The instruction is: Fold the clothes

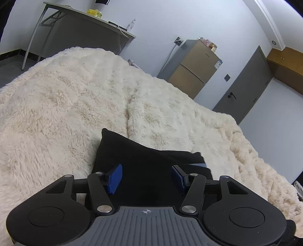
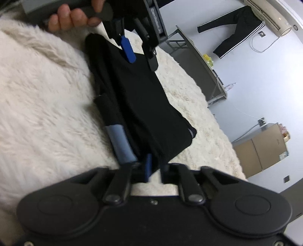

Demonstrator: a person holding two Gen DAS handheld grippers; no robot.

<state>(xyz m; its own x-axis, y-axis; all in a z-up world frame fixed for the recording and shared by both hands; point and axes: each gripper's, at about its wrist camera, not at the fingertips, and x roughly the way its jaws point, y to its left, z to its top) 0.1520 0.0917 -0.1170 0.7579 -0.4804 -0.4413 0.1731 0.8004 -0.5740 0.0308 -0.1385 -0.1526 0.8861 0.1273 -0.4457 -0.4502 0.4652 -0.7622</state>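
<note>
A black garment (image 2: 140, 106) with a light blue band (image 2: 119, 140) lies folded into a long strip on a cream fluffy blanket (image 2: 41, 106). In the right wrist view my right gripper (image 2: 156, 167) sits at the strip's near end, its fingers close together with the black cloth pinched between them. At the far end a hand (image 2: 73, 17) holds my left gripper (image 2: 142, 60), which is open just above the cloth. The left wrist view shows that left gripper (image 1: 145, 177) with its blue pads (image 1: 114, 178) wide apart over the black garment (image 1: 144, 157), holding nothing.
The blanket (image 1: 75, 98) covers a bed that drops off to the right. Beyond it stand a grey desk (image 1: 85, 24), a gold fridge (image 1: 193, 66) and a grey door (image 1: 244, 89). Black trousers (image 2: 236, 28) hang on the wall.
</note>
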